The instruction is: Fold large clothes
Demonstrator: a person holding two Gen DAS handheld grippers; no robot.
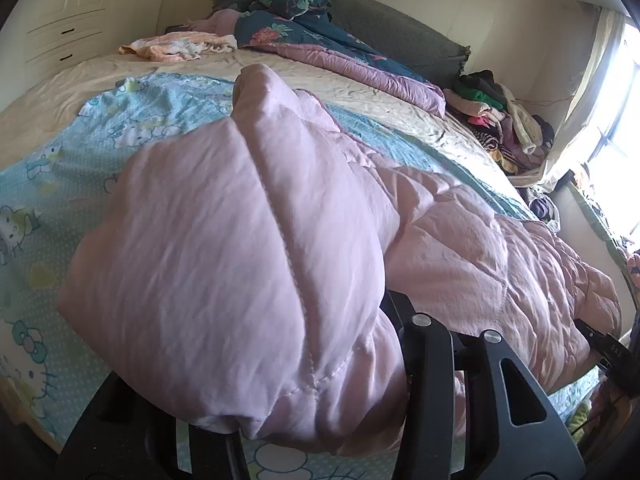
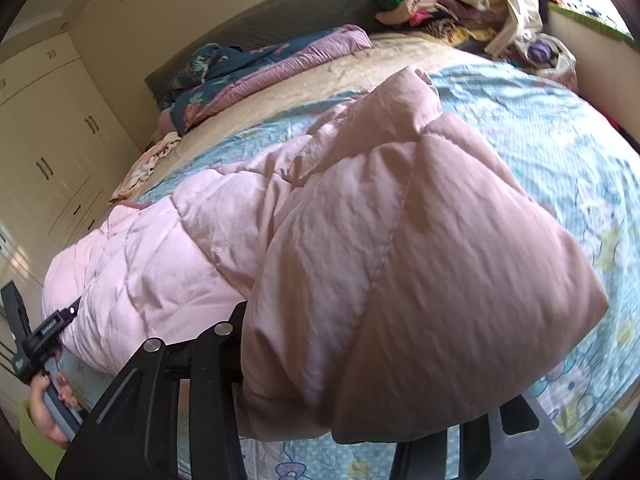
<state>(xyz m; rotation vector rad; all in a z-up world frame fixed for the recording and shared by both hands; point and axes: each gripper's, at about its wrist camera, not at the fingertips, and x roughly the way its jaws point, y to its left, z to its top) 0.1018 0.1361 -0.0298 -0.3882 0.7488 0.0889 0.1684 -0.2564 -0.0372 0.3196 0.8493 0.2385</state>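
Observation:
A large pale pink quilted jacket (image 1: 224, 240) lies across a blue cartoon-print sheet (image 1: 60, 160) on the bed. One bunched end of it bulges up over my left gripper (image 1: 320, 320), hiding the fingertips; only the right finger (image 1: 420, 340) shows, and the fabric is pinched between the jaws. In the right wrist view, the jacket's other end (image 2: 420, 260) billows over my right gripper (image 2: 320, 340) the same way, beside its left finger (image 2: 216, 344). Each gripper shows at the edge of the other's view: the right one (image 1: 600, 344), and the left one (image 2: 48, 328) in a hand (image 2: 48, 408).
A teal floral and mauve quilt (image 1: 304, 36) is rumpled at the headboard, with a peach cloth (image 1: 180, 46) beside it. A pile of clothes (image 1: 496, 120) sits at the bed's far corner by the window (image 1: 616, 140). Cream wardrobes (image 1: 68, 12) stand along the left wall.

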